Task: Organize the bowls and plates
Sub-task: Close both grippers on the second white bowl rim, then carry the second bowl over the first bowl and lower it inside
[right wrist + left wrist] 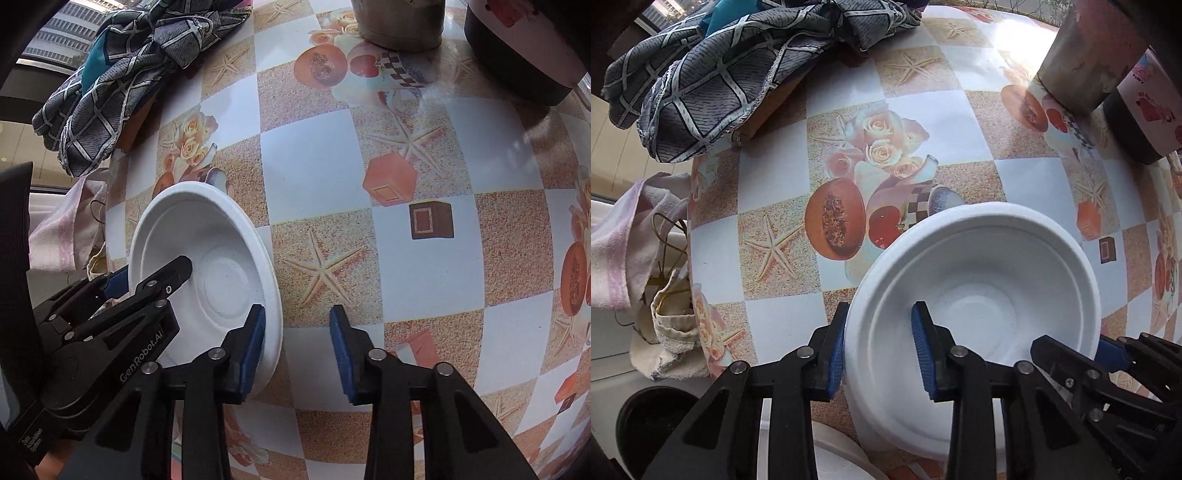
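The left gripper (pixel 881 347) stood almost straight down over the near-left rim of the white bowl (pixel 975 280), one blue pad outside the wall and the other inside. The pads were close on the rim, and the outer one looked to be touching the wall, but I could not tell whether they were truly pinching it.

The right gripper (pixel 297 349) came at the same bowl (pixel 207 273) from the opposite side. One finger (pixel 255 339) lay against the inside of the rim; the other stood out over the bare tablecloth, clear of the rim, with a visible gap. So that gripper straddled the edge without clenching it, by the look of it.

The bowl itself sat upright on the desk (pixel 923 147), near its front-left corner, on the checked cloth printed with starfish and roses. A second white piece showed at the desk edge below it, too cut off to name. A crumpled grey checked cloth (pixel 701 74) lay well apart at the far left, and a metal container (pixel 400 22) and a dark pot stood at the far side.

What mattered was that the bowl lay between the two grippers, each on one side of the rim. Both were equally close, so a level two-sided lift seemed the likely aim, and the right side needed to finish closing first.
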{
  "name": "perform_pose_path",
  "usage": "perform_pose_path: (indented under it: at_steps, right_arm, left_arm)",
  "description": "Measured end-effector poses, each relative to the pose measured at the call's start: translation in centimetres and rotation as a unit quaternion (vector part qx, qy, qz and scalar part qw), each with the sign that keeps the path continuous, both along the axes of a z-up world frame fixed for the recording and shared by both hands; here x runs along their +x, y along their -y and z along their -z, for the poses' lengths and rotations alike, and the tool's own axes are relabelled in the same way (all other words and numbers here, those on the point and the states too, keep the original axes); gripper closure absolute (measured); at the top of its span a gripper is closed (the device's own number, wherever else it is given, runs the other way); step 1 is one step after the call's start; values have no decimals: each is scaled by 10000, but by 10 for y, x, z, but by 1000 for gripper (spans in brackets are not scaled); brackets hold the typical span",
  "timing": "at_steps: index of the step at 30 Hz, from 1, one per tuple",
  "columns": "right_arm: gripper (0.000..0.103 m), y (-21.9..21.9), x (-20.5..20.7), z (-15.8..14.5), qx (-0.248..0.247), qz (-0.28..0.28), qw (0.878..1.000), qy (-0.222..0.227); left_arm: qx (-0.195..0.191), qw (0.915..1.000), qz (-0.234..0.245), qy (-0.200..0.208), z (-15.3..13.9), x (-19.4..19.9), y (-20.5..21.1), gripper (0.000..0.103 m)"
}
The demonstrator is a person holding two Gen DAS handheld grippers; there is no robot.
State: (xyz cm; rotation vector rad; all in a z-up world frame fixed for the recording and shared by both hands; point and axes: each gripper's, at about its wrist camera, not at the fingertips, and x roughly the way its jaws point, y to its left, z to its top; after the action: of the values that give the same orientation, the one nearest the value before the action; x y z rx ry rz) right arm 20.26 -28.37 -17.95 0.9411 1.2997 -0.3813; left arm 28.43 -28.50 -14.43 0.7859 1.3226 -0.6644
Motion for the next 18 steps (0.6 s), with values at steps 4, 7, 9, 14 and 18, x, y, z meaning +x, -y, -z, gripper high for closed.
perform_pose_path:
  at_steps: [4, 7, 9, 14, 18]
  right_arm:
    - [87, -1, -9, 2, 18, -152, 9998, -122]
    - [87, -3, -31, 1, 18, -328, 9991, -265]
    - [87, -7, -46, 0, 28, -445, 9983, -380]
    - [87, -25, -88, -1, 103, -584, 9964, -604]
    - [87, -50, -119, 2, 169, -733, 9937, -833]
  left_arm:
    - [-37, 9998, 52, -199, -1, -24, 4, 71]
    - [-38, 9996, 179, -235, -1, -51, 1, 71]
    - [-88, 9991, 237, -332, -1, -70, -5, 71]
    - [-36, 9985, 244, -487, 0, -120, -35, 71]
    - [110, 9984, 121, -544, 1, -159, -68, 71]
